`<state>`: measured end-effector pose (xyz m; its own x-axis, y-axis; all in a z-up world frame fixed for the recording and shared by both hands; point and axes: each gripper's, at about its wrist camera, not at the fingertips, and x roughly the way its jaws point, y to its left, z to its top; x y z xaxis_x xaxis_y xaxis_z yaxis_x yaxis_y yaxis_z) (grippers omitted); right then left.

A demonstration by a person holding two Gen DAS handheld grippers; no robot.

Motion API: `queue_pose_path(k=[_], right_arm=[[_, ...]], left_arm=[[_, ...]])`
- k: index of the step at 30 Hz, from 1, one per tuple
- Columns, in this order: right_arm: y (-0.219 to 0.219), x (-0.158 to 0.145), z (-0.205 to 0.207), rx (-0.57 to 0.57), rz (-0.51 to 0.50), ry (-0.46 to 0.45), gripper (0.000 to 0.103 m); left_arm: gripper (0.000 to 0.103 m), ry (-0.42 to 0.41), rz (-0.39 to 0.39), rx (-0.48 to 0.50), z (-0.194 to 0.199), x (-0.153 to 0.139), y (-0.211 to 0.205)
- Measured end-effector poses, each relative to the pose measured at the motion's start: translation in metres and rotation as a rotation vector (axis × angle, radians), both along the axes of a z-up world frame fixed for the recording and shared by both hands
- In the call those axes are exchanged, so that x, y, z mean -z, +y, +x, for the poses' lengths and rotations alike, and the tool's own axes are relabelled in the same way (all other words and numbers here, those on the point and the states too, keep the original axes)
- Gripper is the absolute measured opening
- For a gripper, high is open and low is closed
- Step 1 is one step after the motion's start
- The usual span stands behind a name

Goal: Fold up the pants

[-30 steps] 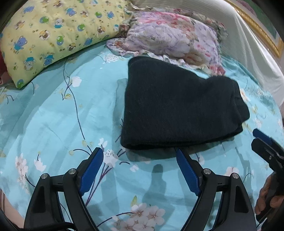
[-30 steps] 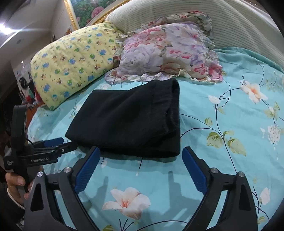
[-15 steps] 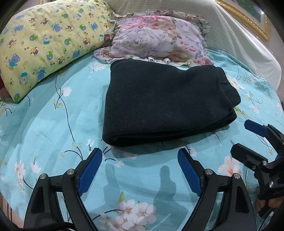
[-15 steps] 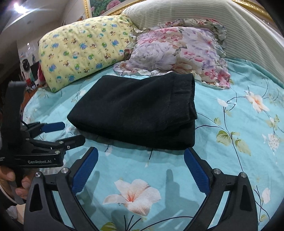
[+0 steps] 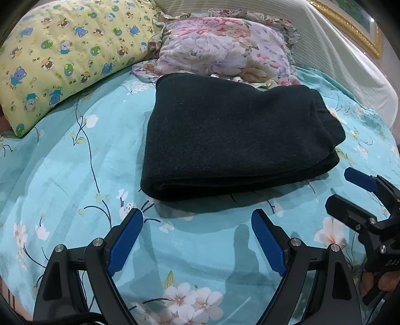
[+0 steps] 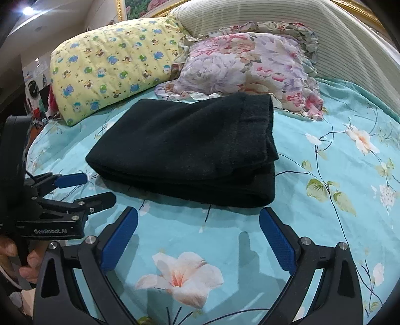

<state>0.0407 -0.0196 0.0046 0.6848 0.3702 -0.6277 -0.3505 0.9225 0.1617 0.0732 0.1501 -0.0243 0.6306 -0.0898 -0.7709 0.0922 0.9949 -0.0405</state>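
The black pants [image 5: 235,135] lie folded into a thick rectangle on the turquoise floral bedsheet [image 5: 62,170]; they also show in the right wrist view [image 6: 190,150]. My left gripper [image 5: 197,217] is open and empty, just short of the pants' near folded edge. My right gripper [image 6: 198,215] is open and empty, just short of the pants' near edge on the other side. Each gripper shows in the other's view: the right one at the right edge [image 5: 350,187], the left one at the left edge [image 6: 92,187].
A yellow bear-print pillow [image 5: 65,55] and a floral frilled pillow [image 5: 220,47] lie behind the pants, against a striped padded headboard [image 6: 275,20]. A gold picture frame [image 5: 350,22] hangs above. Bare sheet [image 6: 337,162] spreads to the right of the pants.
Both grippers have pulled back a little and lifted from the pants, staying open. The pants lie as before.
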Motion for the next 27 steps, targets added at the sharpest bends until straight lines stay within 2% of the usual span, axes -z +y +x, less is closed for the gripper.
queue_pose_path(k=[11, 27], right_arm=[[0.0002, 0.0045, 0.0036, 0.011, 0.026, 0.007, 0.098], [0.0018, 0.0060, 0.0040, 0.025, 0.022, -0.007, 0.098]], left_arm=[[0.089, 0.008, 0.005, -0.009, 0.0023, 0.0051, 0.0004], [0.090, -0.031, 0.011, -0.007, -0.0034, 0.0019, -0.0014]])
